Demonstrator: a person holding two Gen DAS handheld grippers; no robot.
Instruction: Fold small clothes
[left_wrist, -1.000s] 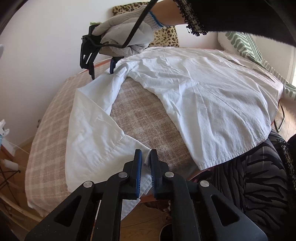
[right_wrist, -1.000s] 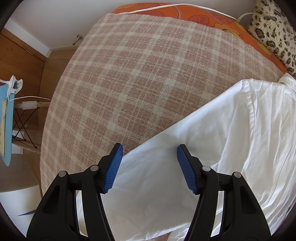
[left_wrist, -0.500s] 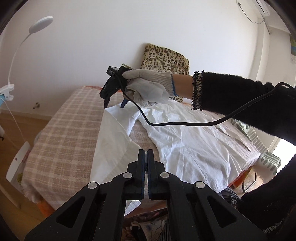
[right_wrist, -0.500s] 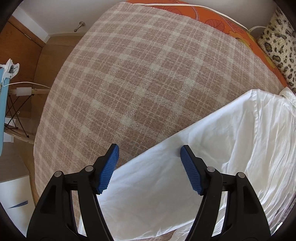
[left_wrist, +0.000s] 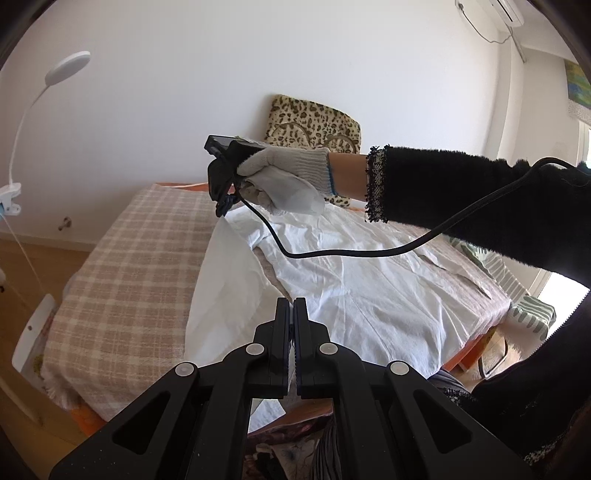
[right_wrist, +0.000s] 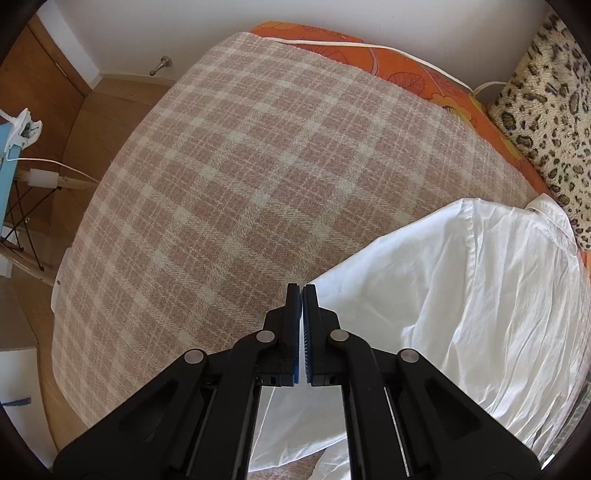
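A white shirt (left_wrist: 369, 295) lies spread on the bed, one long sleeve (left_wrist: 229, 288) stretched toward the near edge. My left gripper (left_wrist: 293, 306) is shut on the end of that sleeve, with white cloth showing between its jaws. A gloved hand (left_wrist: 284, 177) holds my right gripper (left_wrist: 222, 211) at the sleeve's upper end, near the shoulder. In the right wrist view that gripper (right_wrist: 303, 291) points steeply down and is shut on the edge of the white shirt (right_wrist: 461, 295), a thin line of fabric caught between the blue pads (right_wrist: 294, 332).
A pink plaid blanket (right_wrist: 258, 166) covers the bed over an orange sheet (right_wrist: 406, 74). A leopard-print cushion (left_wrist: 314, 122) leans on the wall at the head. A black cable (left_wrist: 369, 254) hangs across the shirt. A white clip lamp (left_wrist: 66, 62) and wooden floor lie to the left.
The right gripper's jaws, wide apart over the sleeve edge before, have closed on it. The left gripper has risen and tipped upward with the sleeve end in it.
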